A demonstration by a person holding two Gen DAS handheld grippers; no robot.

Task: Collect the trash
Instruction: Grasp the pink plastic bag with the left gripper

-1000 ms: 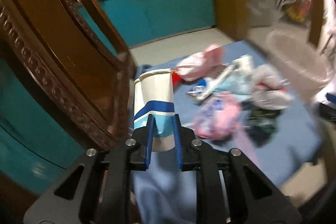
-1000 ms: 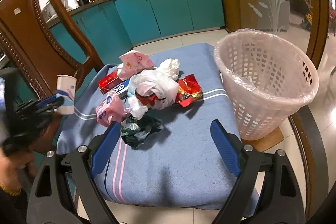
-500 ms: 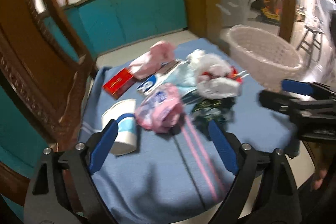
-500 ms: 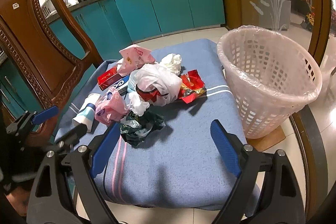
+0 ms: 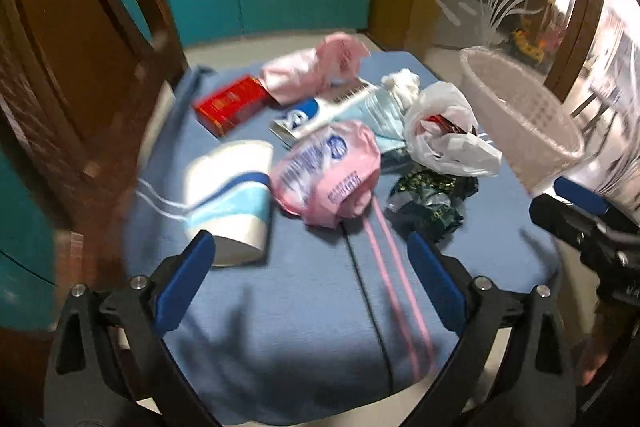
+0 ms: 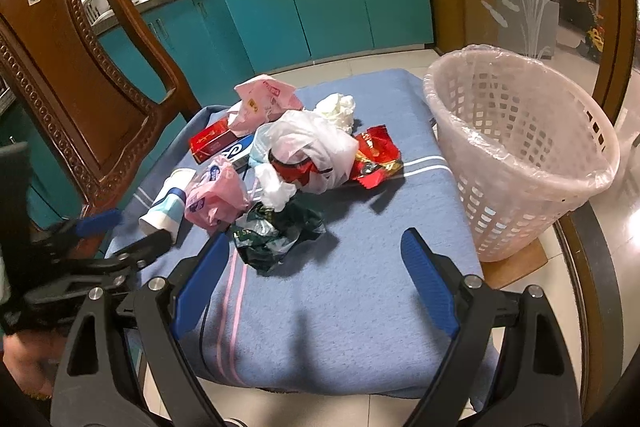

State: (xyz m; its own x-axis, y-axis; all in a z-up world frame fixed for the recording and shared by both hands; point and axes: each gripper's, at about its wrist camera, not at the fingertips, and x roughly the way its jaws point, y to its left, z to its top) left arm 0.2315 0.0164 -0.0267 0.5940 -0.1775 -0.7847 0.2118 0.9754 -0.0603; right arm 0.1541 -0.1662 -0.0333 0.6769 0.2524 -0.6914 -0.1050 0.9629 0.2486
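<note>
A white paper cup (image 5: 228, 199) with blue bands lies on its side on the blue cloth (image 5: 300, 327), just ahead of my left gripper's left finger. My left gripper (image 5: 310, 241) has its jaws opening wide and nothing is pressed between the pads. Beside the cup sit a pink bag (image 5: 328, 175), a dark green wrapper (image 5: 432, 199), a white plastic bag (image 5: 444, 135) and a red box (image 5: 232, 105). My right gripper (image 6: 314, 237) hovers open and empty over the cloth's near side, behind the green wrapper (image 6: 276, 231). A lined white basket (image 6: 520, 147) stands at the right.
A carved wooden chair (image 6: 68, 59) rises close on the left of the cloth. A red foil wrapper (image 6: 376, 155), a crumpled tissue (image 6: 338, 107) and a second pink bag (image 6: 264, 99) lie further back. Teal cabinets (image 6: 320, 11) line the far wall.
The left gripper held the cup upright a second ago; it has let go, opened wide and sunk, and the cup now lies on the cloth. The right gripper has stayed put.
</note>
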